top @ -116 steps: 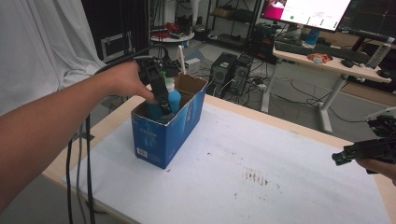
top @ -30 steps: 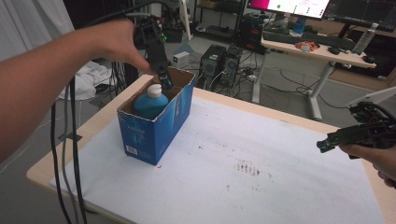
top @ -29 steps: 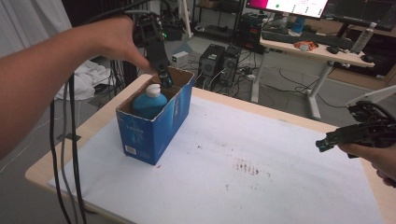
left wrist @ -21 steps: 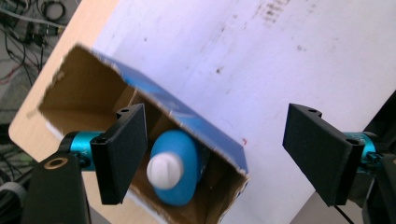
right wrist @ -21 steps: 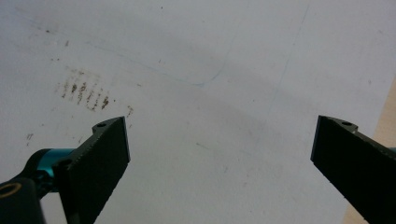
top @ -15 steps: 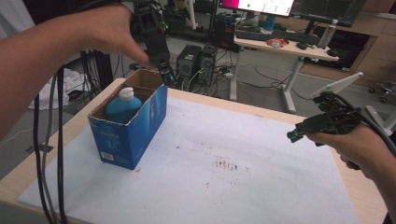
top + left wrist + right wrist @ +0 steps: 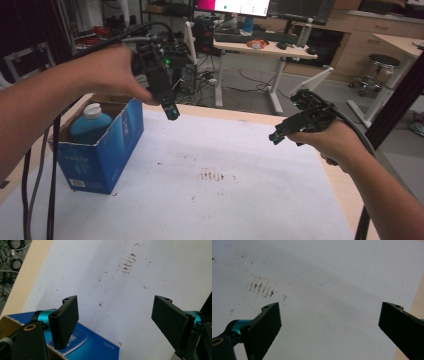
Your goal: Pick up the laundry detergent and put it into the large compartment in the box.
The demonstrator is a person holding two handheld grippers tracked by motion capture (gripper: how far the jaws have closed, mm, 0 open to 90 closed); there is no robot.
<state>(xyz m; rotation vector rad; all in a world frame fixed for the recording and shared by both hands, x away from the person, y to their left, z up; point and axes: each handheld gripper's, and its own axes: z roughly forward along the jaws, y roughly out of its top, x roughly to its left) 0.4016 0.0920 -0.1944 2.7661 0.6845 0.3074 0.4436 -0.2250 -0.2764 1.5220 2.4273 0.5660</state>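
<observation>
Left gripper (image 7: pixel 170 112) lifted; bottle (image 7: pixel 90 125) half-hidden.

The white paper sheet (image 7: pixel 225 190) covering the wooden table (image 7: pixel 345 185) gives you open passage across its centre and right side. The one obstacle is the open blue cardboard box (image 7: pixel 107 150) at the left edge, with a blue white-capped bottle (image 7: pixel 90 125) standing inside. Your left gripper (image 7: pixel 170 112) hangs just beside its far right corner.
</observation>
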